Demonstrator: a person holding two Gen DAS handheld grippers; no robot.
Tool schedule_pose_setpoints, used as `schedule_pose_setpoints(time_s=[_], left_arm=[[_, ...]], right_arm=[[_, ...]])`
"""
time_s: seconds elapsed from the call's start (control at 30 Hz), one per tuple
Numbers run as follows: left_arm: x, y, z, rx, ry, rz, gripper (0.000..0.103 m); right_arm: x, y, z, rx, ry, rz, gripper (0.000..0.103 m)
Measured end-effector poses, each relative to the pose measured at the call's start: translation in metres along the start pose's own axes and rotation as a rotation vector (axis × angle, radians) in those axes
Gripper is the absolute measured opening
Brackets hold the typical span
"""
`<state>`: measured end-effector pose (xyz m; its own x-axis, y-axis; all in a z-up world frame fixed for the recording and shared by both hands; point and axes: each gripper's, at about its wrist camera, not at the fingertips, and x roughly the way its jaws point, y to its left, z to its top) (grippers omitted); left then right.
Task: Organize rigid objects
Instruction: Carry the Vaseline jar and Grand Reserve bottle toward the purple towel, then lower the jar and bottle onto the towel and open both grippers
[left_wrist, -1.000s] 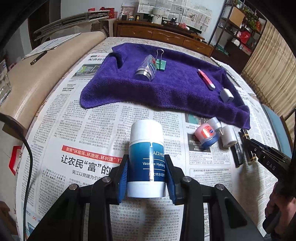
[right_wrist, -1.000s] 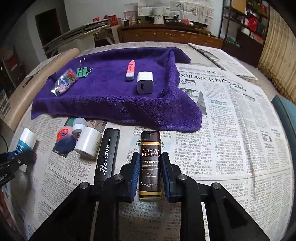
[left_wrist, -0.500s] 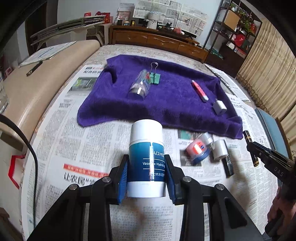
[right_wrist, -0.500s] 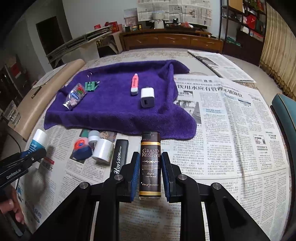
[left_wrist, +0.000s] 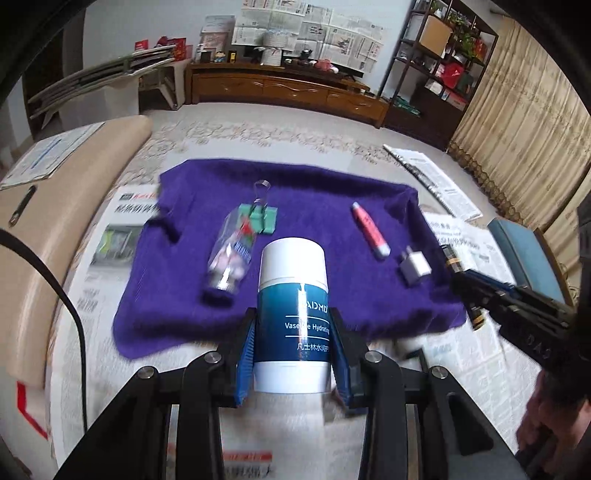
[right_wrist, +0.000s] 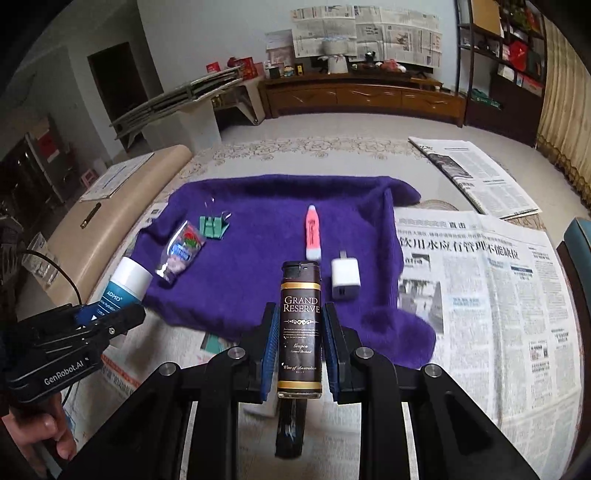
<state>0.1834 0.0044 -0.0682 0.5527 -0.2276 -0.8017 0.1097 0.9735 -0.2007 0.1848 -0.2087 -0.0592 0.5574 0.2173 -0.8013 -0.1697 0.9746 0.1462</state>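
Both grippers were carrying loads above the newspaper, the left gripper (left_wrist: 291, 354) pinching a white-capped jar (left_wrist: 293, 317) and the right gripper (right_wrist: 298, 350) clamping a dark lighter (right_wrist: 300, 332), evidently to join the clip, tube and charger on the purple towel (right_wrist: 258, 266).

Soft, dim daylight filled the room. Fisheye bending darkened the corners, motion blur smeared the newspaper (left_wrist: 96, 332), and glare streaked the bottle (left_wrist: 293, 317).

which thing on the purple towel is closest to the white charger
The pink highlighter, lying just beyond the white charger; the green binder clip and clear tube lie across the towel.
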Motion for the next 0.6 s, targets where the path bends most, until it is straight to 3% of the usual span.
schedule_pose_setpoints(time_s=[0.27, 0.6], left_arm=[[0.046, -0.004, 0.028, 0.016, 0.048, -0.016, 0.034], [0.079, -0.004, 0.023, 0.039, 0.111, 0.007, 0.034]], right_arm=[[0.044, -0.003, 0.026, -0.018, 0.061, 0.019, 0.023], [0.087, 0.002, 0.023, -0.078, 0.144, -0.009, 0.023]])
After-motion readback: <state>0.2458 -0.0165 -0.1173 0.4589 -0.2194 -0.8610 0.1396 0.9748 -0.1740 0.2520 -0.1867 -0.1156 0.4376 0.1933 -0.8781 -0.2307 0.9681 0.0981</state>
